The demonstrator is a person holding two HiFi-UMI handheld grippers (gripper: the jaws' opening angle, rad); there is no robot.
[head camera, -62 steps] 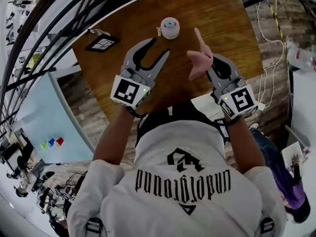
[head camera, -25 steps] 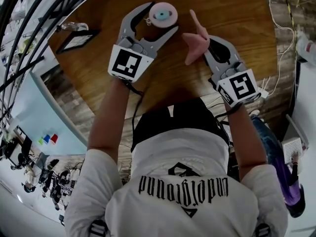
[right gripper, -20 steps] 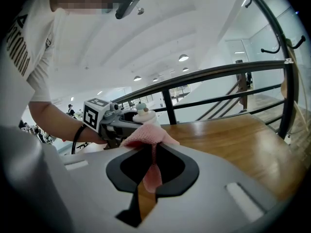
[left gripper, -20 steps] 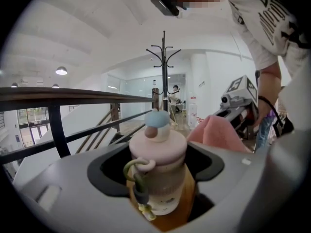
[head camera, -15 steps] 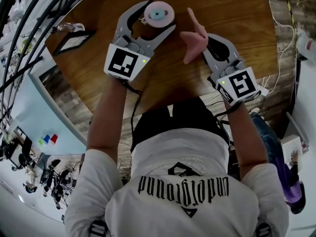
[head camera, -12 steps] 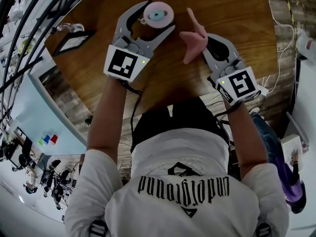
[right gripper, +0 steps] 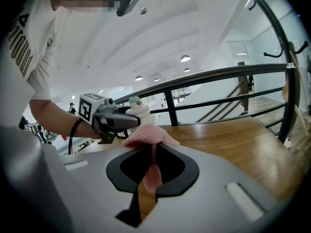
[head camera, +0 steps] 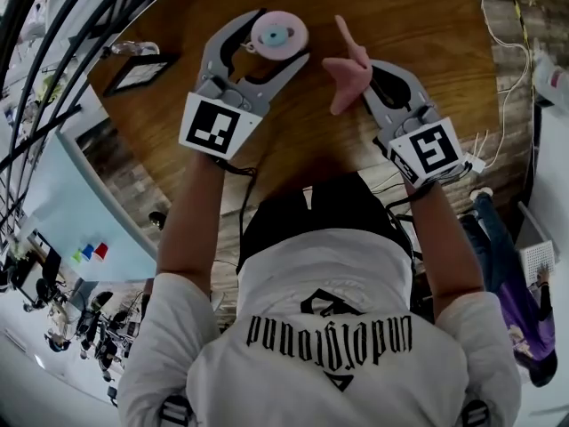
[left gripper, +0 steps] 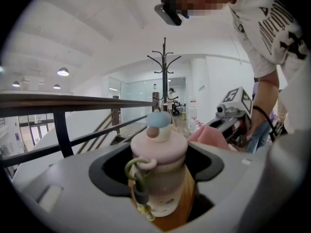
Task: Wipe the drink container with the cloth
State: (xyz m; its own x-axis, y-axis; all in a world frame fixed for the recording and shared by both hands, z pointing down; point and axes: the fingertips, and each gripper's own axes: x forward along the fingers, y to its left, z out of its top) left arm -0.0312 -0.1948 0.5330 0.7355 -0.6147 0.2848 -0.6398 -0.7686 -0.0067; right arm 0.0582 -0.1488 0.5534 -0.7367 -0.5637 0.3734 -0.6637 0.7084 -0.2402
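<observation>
A small drink container (head camera: 278, 34) with a pink lid and blue knob stands upright between the jaws of my left gripper (head camera: 279, 37), which is shut on its body. In the left gripper view the container (left gripper: 158, 171) fills the gap, a green loop hanging off its lid, and its base looks slightly off the wooden table (head camera: 418, 25). My right gripper (head camera: 363, 71) is shut on a pink cloth (head camera: 348, 74) bunched at its tips, just right of the container and apart from it. In the right gripper view the cloth (right gripper: 148, 137) hangs through the jaws.
A black-framed flat object (head camera: 142, 72) lies at the table's left edge. Dark railing bars (right gripper: 209, 76) curve round the far side. Cables (head camera: 511, 78) trail on the floor at right. A coat stand (left gripper: 164, 72) rises beyond the table.
My left gripper has carried the container a little left and up, so it looks larger in the head view. The right gripper with the cloth has kept still.
</observation>
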